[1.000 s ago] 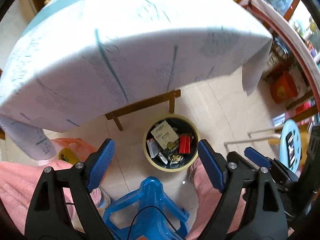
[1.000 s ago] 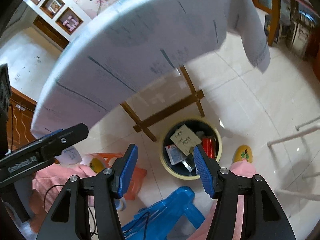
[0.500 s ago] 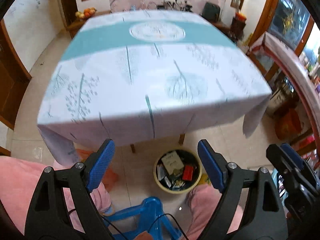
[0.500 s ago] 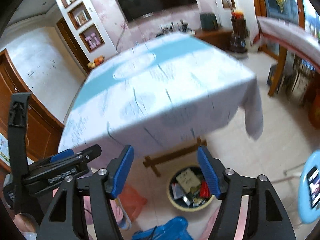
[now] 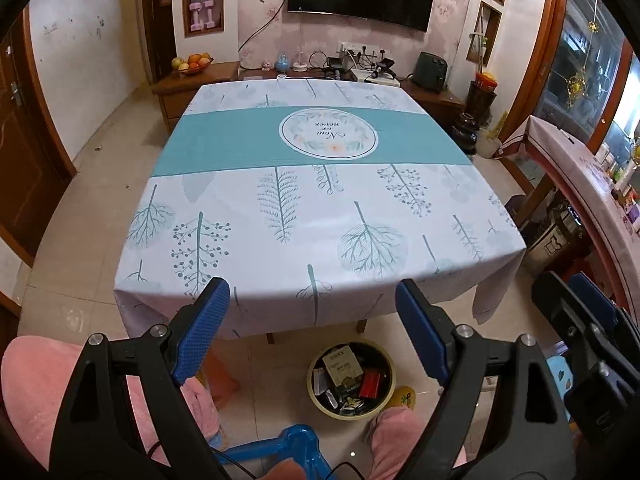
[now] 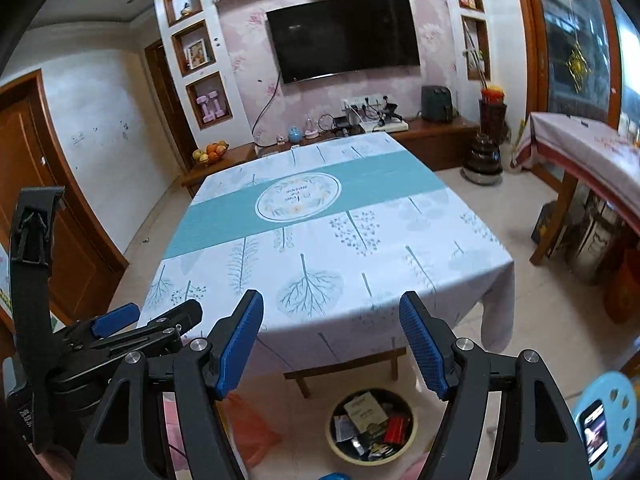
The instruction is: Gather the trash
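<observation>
A round yellow-rimmed bin point(image 5: 313, 390) point(image 6: 333, 438) stands on the floor under the table's near edge. In it lie a white card packet point(image 5: 341, 365) point(image 6: 366, 411), a red packet point(image 5: 370, 385) point(image 6: 394, 430) and other small wrappers. My left gripper point(image 5: 311, 291) hangs high above the bin, at the table's near edge, open with nothing between its blue pads. My right gripper point(image 6: 331, 302) is beside it at a similar height, also open and holding nothing. The tablecloth point(image 5: 320, 224) point(image 6: 320, 252), white and teal with leaf prints, has nothing lying on it.
A blue plastic stool point(image 5: 298, 446) and a person's pink-clad legs point(image 5: 44, 392) are below me. An orange bag point(image 6: 252, 428) lies left of the bin. A light blue stool point(image 6: 616, 392) with a phone stands at the right. Beyond it is a covered side table point(image 6: 580, 148).
Both grippers have risen from below the tablecloth's hem to above the table, so its top now shows and the bin looks smaller. The right jaws stand wider than a second ago.
</observation>
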Demonstrator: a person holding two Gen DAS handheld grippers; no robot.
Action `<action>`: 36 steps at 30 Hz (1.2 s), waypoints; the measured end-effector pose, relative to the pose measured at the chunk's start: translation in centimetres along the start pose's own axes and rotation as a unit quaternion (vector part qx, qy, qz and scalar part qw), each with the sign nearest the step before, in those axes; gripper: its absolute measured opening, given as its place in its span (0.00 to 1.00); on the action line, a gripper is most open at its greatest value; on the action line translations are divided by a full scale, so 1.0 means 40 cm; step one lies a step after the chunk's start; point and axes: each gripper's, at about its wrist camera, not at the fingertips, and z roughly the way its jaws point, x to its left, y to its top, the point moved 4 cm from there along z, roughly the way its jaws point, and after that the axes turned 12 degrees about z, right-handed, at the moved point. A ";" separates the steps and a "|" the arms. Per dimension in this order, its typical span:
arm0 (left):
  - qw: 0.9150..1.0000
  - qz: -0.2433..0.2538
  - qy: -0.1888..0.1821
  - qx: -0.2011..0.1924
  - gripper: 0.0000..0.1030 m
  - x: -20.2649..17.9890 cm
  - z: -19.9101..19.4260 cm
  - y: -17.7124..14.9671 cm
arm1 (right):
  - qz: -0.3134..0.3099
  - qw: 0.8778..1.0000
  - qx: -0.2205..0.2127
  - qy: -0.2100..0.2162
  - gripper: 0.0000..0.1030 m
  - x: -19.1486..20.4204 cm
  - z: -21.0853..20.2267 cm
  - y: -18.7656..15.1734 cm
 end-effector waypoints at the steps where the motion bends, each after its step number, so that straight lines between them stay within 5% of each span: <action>1: 1.000 0.000 0.001 -0.001 0.81 0.000 -0.003 0.001 | -0.004 1.000 -0.003 -0.002 0.69 0.009 -0.005 0.004; 36: 0.999 0.033 -0.013 -0.009 0.81 -0.017 -0.065 -0.011 | -0.002 0.999 -0.025 -0.022 0.70 0.045 -0.084 -0.035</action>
